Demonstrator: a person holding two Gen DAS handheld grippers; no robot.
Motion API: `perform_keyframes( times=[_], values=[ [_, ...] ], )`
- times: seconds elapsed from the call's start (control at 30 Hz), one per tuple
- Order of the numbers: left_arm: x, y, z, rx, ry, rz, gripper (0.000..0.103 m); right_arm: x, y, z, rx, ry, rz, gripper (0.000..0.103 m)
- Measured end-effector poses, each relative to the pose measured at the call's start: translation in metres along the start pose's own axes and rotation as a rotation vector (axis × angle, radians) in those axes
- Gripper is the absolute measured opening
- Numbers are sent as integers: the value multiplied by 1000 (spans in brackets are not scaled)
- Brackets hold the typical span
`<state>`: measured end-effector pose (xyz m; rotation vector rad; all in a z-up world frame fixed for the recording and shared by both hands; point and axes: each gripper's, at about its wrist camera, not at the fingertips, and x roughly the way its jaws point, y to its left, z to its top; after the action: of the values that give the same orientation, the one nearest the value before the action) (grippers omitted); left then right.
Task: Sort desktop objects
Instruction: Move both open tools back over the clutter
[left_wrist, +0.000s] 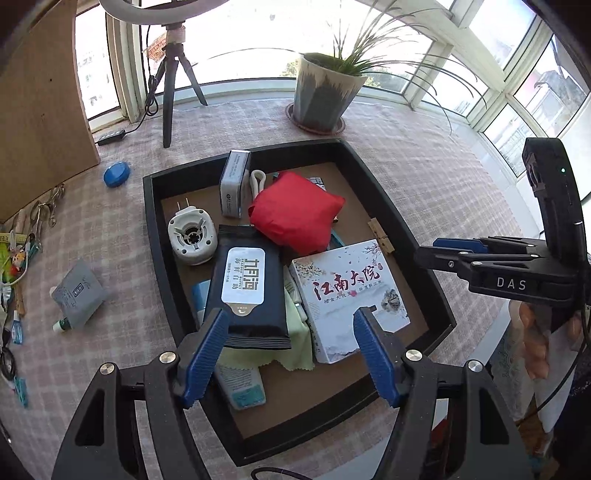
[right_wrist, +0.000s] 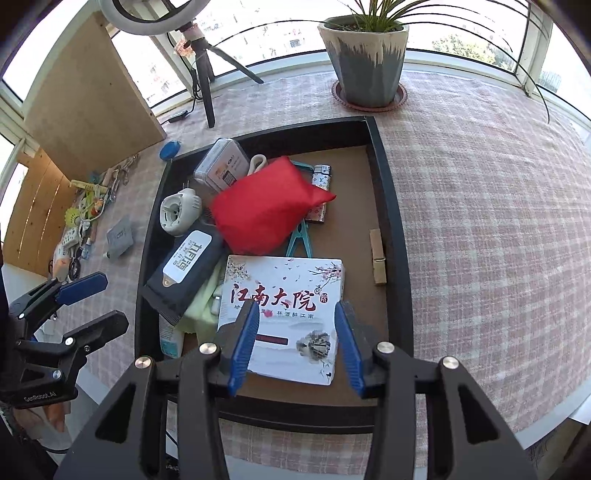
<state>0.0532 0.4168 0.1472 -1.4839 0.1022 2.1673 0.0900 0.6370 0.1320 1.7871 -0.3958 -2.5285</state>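
Left wrist view first: we've got the left gripper (left_wrist: 290, 326) spread wide at the bottom of the frame, nothing pinched, hanging over the black tray (left_wrist: 373, 162) that fills the middle. Its left finger sits over the lower edge of the dark wipes pack (left_wrist: 247, 291), its right finger over the corner of the white box with red lettering (left_wrist: 347, 295). Above those, a red cloth bundle (left_wrist: 295, 214) and a white round plug-in gadget (left_wrist: 192, 236). A pale green cloth (left_wrist: 299, 343) peeks out under the pack. On the checked counter (left_wrist: 424, 147), a blue lid (left_wrist: 116, 174) sits upper left and a grey pouch (left_wrist: 78, 295) left of the tray. The right gripper (left_wrist: 436, 251) pokes in from the right edge.

Right wrist view: the right gripper (right_wrist: 295, 325) is parted too, empty, hovering over the white box (right_wrist: 288, 295) in the tray's (right_wrist: 391, 206) lower middle. Red bundle (right_wrist: 266, 210) above it, wipes pack (right_wrist: 184, 269) to the left, a wooden clothespin (right_wrist: 377, 256) by the right wall. The left gripper (right_wrist: 96, 299) shows at lower left, jaws apart.
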Motion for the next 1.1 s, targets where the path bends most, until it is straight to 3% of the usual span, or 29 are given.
perform_keyframes(
  times=[0.2,0.4,0.63,1.1],
  values=[
    [-7,46,-22,-64,9,28,67,9,40,-2,-63,-12,9,42],
    [-22,116,-39,-139,5,52,67,22,96,2,-132,-24,-13,42],
    [-53,221,-51,-210,-13,101,67,38,180,11,-174,-34,-3,42],
    [-111,444,-53,-386,-55,232,67,78,367,44,-343,-28,131,42]
  ],
)
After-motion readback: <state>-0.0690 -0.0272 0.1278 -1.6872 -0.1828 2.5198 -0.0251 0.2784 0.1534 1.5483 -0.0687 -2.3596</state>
